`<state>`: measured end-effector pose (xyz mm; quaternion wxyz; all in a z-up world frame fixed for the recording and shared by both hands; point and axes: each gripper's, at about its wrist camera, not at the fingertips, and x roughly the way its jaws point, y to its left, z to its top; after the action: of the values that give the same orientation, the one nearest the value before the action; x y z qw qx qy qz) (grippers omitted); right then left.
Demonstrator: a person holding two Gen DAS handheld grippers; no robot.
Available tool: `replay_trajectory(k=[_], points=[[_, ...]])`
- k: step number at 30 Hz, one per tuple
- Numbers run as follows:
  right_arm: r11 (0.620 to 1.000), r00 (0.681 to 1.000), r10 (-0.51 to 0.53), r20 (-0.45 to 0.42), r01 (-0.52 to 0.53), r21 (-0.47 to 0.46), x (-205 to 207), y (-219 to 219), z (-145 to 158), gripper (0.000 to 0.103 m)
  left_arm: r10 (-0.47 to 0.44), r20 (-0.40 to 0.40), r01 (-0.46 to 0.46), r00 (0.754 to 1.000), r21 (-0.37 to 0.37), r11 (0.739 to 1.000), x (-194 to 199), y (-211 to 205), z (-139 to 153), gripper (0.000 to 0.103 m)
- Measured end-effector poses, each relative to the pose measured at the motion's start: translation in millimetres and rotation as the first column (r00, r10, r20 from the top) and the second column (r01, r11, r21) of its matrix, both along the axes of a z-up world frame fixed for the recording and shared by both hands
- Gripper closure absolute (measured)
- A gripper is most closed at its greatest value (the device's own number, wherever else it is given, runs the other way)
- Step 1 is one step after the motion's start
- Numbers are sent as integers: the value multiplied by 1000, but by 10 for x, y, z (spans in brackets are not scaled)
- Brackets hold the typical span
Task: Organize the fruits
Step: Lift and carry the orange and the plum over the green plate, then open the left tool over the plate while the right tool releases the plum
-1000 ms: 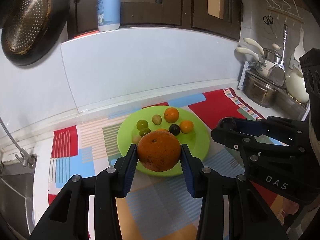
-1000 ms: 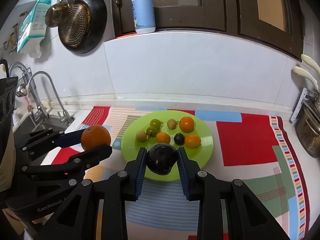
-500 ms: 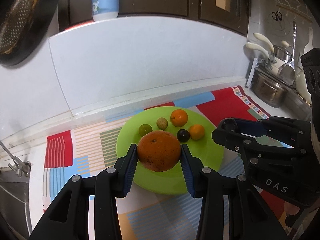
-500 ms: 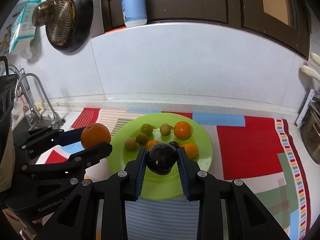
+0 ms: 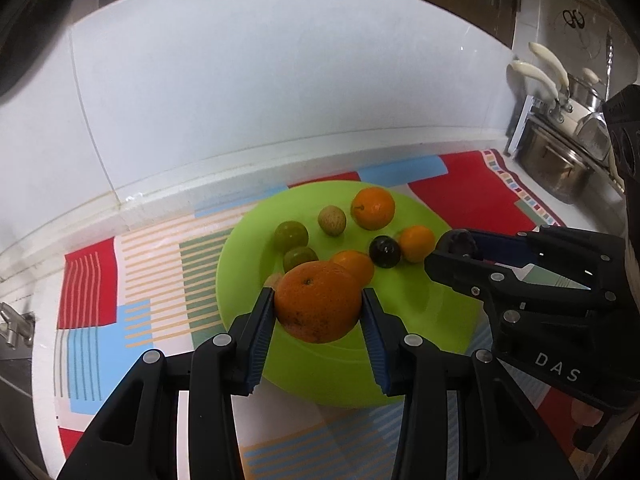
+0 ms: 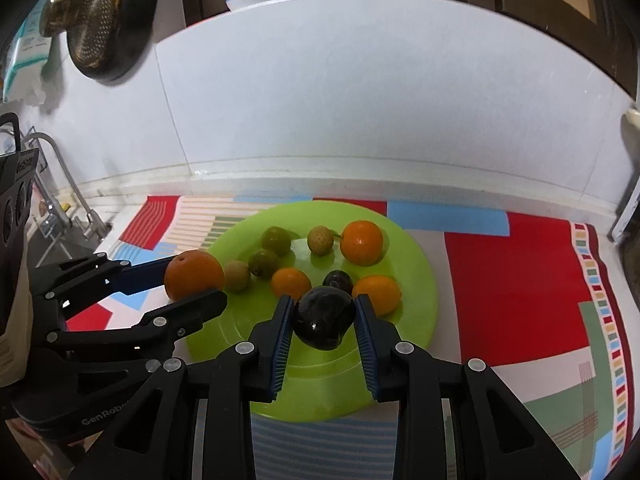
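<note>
Kitchen counter: both fruits carried in over plate

Both grippers have come lower and closer over the green plate. Left gripper clamps the big orange above its near-left edge; right gripper clamps the dark fruit above its near middle. Release looks next.

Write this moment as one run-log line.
left gripper: shut on orange | right gripper: shut on dark fruit | both over green plate
</note>
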<state>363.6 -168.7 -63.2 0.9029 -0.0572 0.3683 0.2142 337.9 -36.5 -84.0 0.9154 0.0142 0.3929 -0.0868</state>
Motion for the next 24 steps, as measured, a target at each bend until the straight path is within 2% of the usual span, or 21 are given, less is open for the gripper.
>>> replay_trajectory(k=[14,16,19,24], points=[[1000,999,9,-50,-9,-7,135,27,-176,71,-4,-39,4,999,0,1000,97,-9,-152,60],[1000,999,11,-48,-12,-9,128,31,-176,70,1,-25,-1,1000,3,1000,65,-6,-126,54],[1000,999,-5,-38,4,-13,108,11,-161,61,13,4,-13,1000,13,1000,11,2,-54,48],[1000,999,-25,-28,25,6,21,-59,-89,60,38,23,-39,999,10,999,-118,37,47,47]])
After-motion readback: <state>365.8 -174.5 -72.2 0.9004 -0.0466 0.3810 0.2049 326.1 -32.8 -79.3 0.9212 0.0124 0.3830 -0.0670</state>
